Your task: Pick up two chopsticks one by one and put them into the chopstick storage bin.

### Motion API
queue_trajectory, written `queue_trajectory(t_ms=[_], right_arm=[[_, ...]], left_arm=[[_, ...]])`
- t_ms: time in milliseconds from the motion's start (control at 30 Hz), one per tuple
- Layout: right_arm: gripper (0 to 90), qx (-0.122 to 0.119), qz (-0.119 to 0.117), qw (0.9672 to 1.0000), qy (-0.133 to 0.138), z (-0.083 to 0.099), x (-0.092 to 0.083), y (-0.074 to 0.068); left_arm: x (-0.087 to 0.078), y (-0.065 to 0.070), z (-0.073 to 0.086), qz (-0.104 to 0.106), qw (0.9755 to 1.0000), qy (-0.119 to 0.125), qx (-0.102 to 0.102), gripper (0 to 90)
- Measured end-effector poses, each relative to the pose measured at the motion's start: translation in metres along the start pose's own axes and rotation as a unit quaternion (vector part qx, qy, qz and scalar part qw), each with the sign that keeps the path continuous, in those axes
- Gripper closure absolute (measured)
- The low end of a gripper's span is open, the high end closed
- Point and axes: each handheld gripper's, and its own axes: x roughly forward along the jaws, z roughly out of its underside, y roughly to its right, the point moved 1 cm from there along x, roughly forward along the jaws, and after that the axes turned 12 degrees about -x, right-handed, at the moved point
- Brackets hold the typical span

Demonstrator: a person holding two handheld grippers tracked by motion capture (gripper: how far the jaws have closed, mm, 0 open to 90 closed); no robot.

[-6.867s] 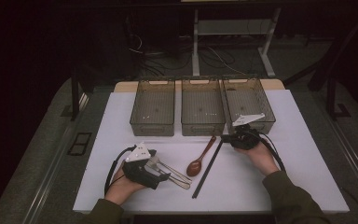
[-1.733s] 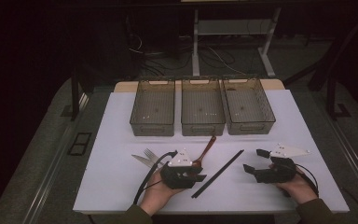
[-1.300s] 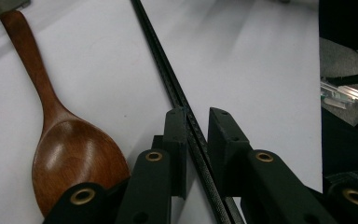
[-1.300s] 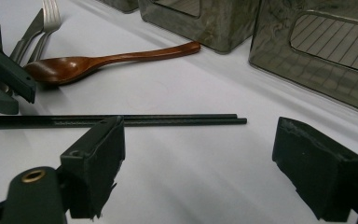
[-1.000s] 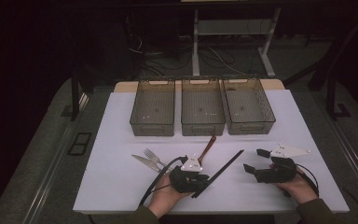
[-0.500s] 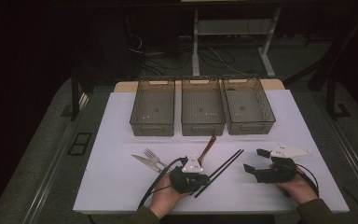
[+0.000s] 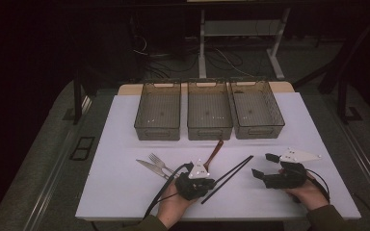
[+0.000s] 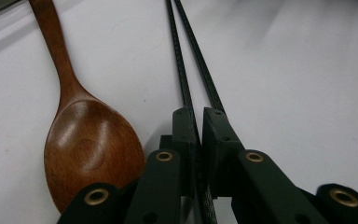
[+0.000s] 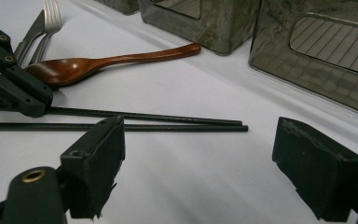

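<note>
Left gripper (image 7: pixel 211 183) low, level on the white table (image 7: pixel 125 192), jaws just closing, clamped on thin black chopsticks (image 8: pixel 182 79) beside brown wooden spoon (image 8: pixel 86 140). Right gripper (image 7: pixel 264 166) rests right of chopsticks, jaws wide, empty.

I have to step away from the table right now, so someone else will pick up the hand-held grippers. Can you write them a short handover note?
Left hand-held gripper: jaws have just been closing and now pinch the near end of the black chopsticks, low on the white table.
Right hand-held gripper: open, empty, resting right of the chopsticks.
Things: wooden spoon beside the left gripper; fork and knife to its left. Three bins at the back hold no cutlery.
Done: chopsticks gripped.
Left: probably lift the chopsticks into a bin, then handle the spoon, fork and knife.
</note>
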Motion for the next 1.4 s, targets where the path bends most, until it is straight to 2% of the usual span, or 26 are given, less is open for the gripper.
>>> queue_trajectory(t_ms=[200, 367, 400, 567, 600, 633, 667, 733, 900, 1300, 1400], right_arm=[[16.3, -0.002, -0.002, 1.0, 0.001, 0.0, 0.0, 0.0], [16.3, 0.0, -0.001, 1.0, 0.002, 0.0, -0.001, 0.0], [16.3, 0.0, -0.001, 1.0, 0.002, 0.0, -0.001, 0.0], [16.3, 0.001, 0.0, 1.0, 0.004, -0.001, -0.001, 0.001], [16.3, 0.001, 0.0, 1.0, 0.004, -0.001, -0.001, 0.0], [16.3, 0.001, 0.0, 1.0, 0.004, -0.001, -0.001, 0.0], [16.3, 0.001, 0.0, 1.0, 0.004, -0.001, -0.001, 0.0], [16.3, 0.001, 0.0, 1.0, 0.005, -0.001, -0.001, 0.0], [16.3, 0.002, 0.001, 1.0, 0.007, -0.001, -0.002, 0.001], [16.2, 0.005, -0.001, 0.9999, 0.012, -0.002, -0.003, 0.001], [13.2, 0.007, 0.001, 0.9999, 0.011, -0.002, -0.003, 0.0]], left_arm=[[0.0, 0.001, 0.001, -0.008, 0.9999, 0.004, -0.01, 84.8], [-0.001, 0.001, 0.0, -0.004, 0.9998, 0.007, -0.017, 85.0], [-0.001, 0.001, -0.001, -0.005, 0.9999, 0.008, -0.013, 85.0], [-0.006, 0.0, -0.004, -0.002, 0.9996, 0.017, -0.022, 84.9], [-0.007, 0.0, -0.004, 0.0, 0.9993, 0.023, -0.03, 84.9], [-0.009, -0.002, -0.005, 0.003, 0.9993, 0.023, -0.028, 84.9], [-0.01, -0.002, -0.006, 0.006, 0.9989, 0.03, -0.037, 85.0], [-0.013, -0.002, -0.008, 0.009, 0.9986, 0.035, -0.04, 84.9], [-0.019, -0.003, -0.012, 0.011, 0.9983, 0.04, -0.041, 85.0], [-0.039, -0.017, -0.018, 0.023, 0.9973, 0.047, -0.051, 85.0], [-0.045, -0.02, -0.02, 0.024, 0.9969, 0.052, -0.053, 85.0]])
